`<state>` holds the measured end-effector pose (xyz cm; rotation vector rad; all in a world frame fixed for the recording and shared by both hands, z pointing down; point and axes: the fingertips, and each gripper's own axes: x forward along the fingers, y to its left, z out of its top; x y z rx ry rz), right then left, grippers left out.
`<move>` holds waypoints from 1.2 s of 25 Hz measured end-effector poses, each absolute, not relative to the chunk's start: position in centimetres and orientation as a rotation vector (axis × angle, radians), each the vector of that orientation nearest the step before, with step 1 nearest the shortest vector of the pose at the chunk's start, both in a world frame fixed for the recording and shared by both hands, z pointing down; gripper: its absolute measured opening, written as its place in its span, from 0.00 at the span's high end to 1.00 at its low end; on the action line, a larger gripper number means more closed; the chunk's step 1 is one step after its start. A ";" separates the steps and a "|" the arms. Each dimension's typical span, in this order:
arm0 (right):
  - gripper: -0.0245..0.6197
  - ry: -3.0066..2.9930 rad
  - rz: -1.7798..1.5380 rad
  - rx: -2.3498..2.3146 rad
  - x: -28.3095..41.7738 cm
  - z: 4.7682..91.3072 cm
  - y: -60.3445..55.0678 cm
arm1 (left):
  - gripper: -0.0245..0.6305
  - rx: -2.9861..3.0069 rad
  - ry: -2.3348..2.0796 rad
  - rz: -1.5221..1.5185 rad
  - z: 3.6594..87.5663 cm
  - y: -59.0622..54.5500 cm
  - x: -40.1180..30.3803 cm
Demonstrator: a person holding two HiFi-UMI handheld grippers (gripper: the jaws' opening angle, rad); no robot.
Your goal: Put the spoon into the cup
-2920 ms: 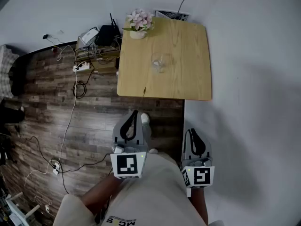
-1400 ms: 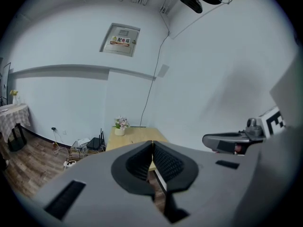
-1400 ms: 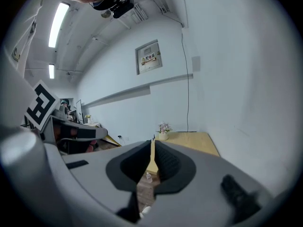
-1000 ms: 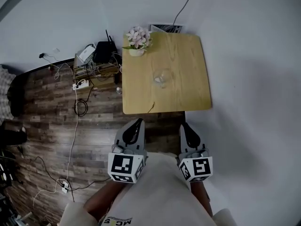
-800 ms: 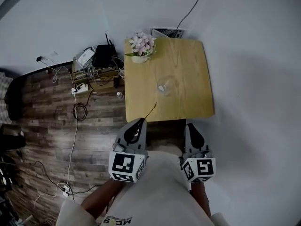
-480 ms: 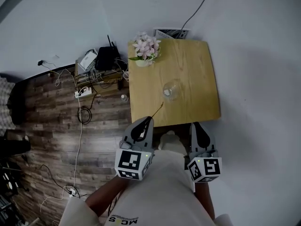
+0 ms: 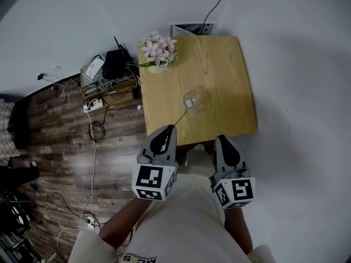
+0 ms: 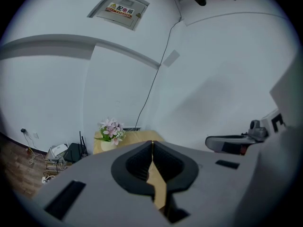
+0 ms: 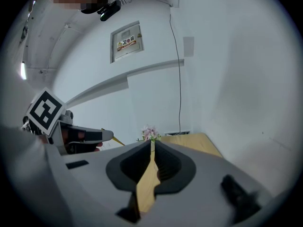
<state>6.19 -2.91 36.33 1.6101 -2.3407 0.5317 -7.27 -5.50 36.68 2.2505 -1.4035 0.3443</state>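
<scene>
A clear glass cup [image 7: 192,100] stands near the middle of the wooden table [image 7: 225,75]. My left gripper [image 7: 170,127] hovers at the table's near edge and is shut on a thin golden spoon [image 7: 181,117]. The spoon slants up and right, and its far end lies just short of the cup. The left gripper view shows its jaws [image 8: 152,143] pressed together. In the right gripper view the spoon [image 9: 116,141] sticks out of the left gripper. My right gripper [image 7: 221,138] is over the near edge further right, jaws closed [image 9: 151,141] with nothing between them.
A pot of pink flowers [image 7: 156,49] stands on the table's far left corner. A router and tangled cables [image 7: 112,67] lie on the wooden floor left of the table. White walls bound the table behind and to the right.
The view has closed in on the table. Both grippers have moved from over the floor to the table's near edge, and the spoon's end now almost reaches the cup.
</scene>
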 end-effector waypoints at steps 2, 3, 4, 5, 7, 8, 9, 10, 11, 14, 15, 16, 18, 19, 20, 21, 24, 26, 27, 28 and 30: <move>0.90 -2.351 0.545 1.598 6.3 37.1 -3.5 | 0.94 2.241 -1.398 0.362 37.5 -6.3 -6.8; 0.90 -2.355 0.554 1.590 6.3 37.5 -3.7 | 0.94 2.237 -1.394 0.373 37.9 -6.6 -6.7; 0.90 -2.357 0.562 1.580 6.2 37.9 -3.9 | 0.94 2.233 -1.390 0.384 38.3 -6.8 -6.5; 0.90 -2.358 0.570 1.568 6.2 38.2 -4.0 | 0.94 2.230 -1.385 0.395 38.7 -6.9 -6.4; 0.90 -2.357 0.577 1.544 6.1 38.9 -4.5 | 0.94 2.227 -1.379 0.410 39.5 -7.5 -6.1; 0.90 -2.356 0.580 1.535 6.1 39.3 -4.7 | 0.94 2.224 -1.377 0.417 40.0 -7.8 -6.0; 0.90 -2.355 0.584 1.527 6.1 39.6 -4.8 | 0.94 2.219 -1.374 0.424 40.6 -8.0 -5.9; 0.90 -2.353 0.588 1.522 6.1 39.9 -4.9 | 0.94 2.210 -1.370 0.432 41.3 -8.1 -5.7; 0.90 -2.350 0.593 1.517 6.2 40.1 -4.9 | 0.94 2.201 -1.366 0.438 42.0 -8.3 -5.6; 0.90 -2.343 0.611 1.508 6.1 40.8 -4.8 | 0.94 2.185 -1.361 0.443 43.7 -8.8 -5.3; 0.90 -2.342 0.617 1.507 6.0 41.0 -4.8 | 0.94 2.184 -1.362 0.442 44.0 -9.0 -5.2; 0.90 -2.340 0.625 1.508 6.0 41.1 -4.8 | 0.94 2.182 -1.362 0.442 44.4 -9.3 -5.1; 0.90 -2.336 0.640 1.512 6.1 41.4 -4.8 | 0.94 2.178 -1.360 0.445 45.1 -9.6 -4.8; 0.90 -2.333 0.647 1.514 6.2 41.5 -4.8 | 0.94 2.175 -1.359 0.448 45.5 -9.8 -4.6; 0.90 -2.330 0.652 1.517 6.3 41.6 -4.7 | 0.94 2.172 -1.358 0.453 45.8 -9.9 -4.5; 0.90 -2.327 0.658 1.520 6.4 41.7 -4.7 | 0.94 2.171 -1.357 0.460 46.1 -10.0 -4.3; 0.90 -2.320 0.667 1.523 6.8 42.1 -4.7 | 0.94 2.170 -1.354 0.487 47.0 -10.3 -3.9; 0.90 -2.314 0.669 1.527 7.1 42.1 -4.8 | 0.94 2.166 -1.353 0.500 47.6 -10.5 -3.7; 0.90 -2.310 0.671 1.531 7.3 42.1 -4.8 | 0.94 2.163 -1.352 0.506 47.9 -10.6 -3.6; 0.90 -2.307 0.674 1.537 7.4 42.1 -5.0 | 0.94 2.161 -1.352 0.512 48.1 -10.7 -3.6; 0.90 -2.302 0.678 1.549 7.8 42.1 -5.2 | 0.94 2.155 -1.348 0.526 48.7 -10.9 -3.4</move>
